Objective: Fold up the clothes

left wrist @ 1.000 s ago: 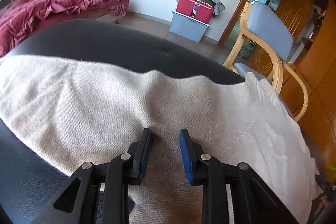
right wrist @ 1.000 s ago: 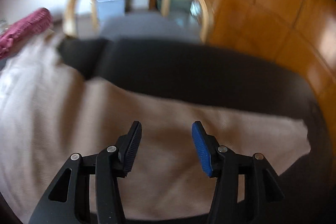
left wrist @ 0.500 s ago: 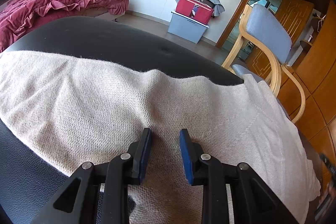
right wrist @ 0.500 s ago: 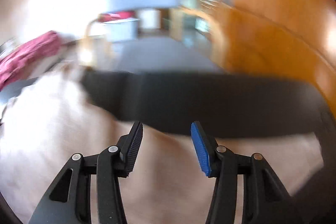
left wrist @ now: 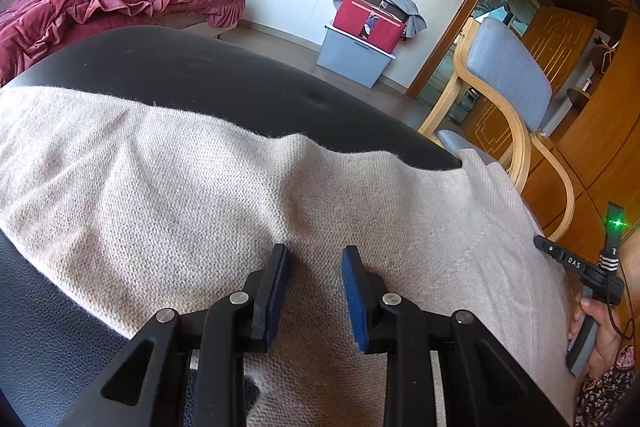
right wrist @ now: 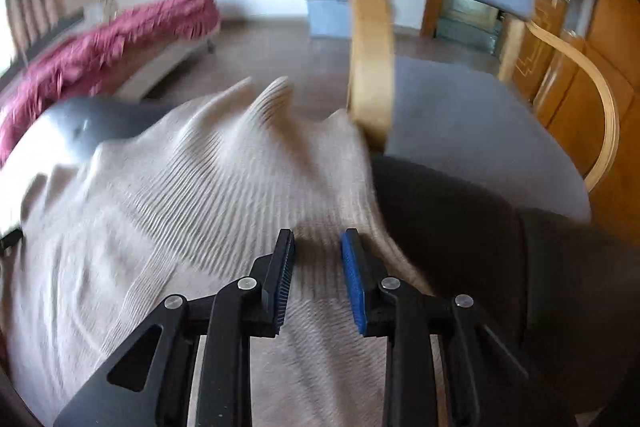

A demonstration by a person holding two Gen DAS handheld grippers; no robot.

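A: What is seen at the left?

B: A beige knit sweater (left wrist: pixel 208 195) is spread over a black padded surface (left wrist: pixel 224 83). The left gripper (left wrist: pixel 314 267) is held low above the knit, its pads set a little apart; whether cloth is pinched cannot be told.

A: And at the right?

B: The right gripper (right wrist: pixel 317 253) is seen over the sweater's ribbed edge beside a grey-cushioned wooden chair (right wrist: pixel 460 107). Its jaws are closing, with ribbed cloth seen in the gap; a grip cannot be confirmed, as the picture is blurred.

Right hand-held gripper (right wrist: pixel 316 247) (closing) now over ribbing
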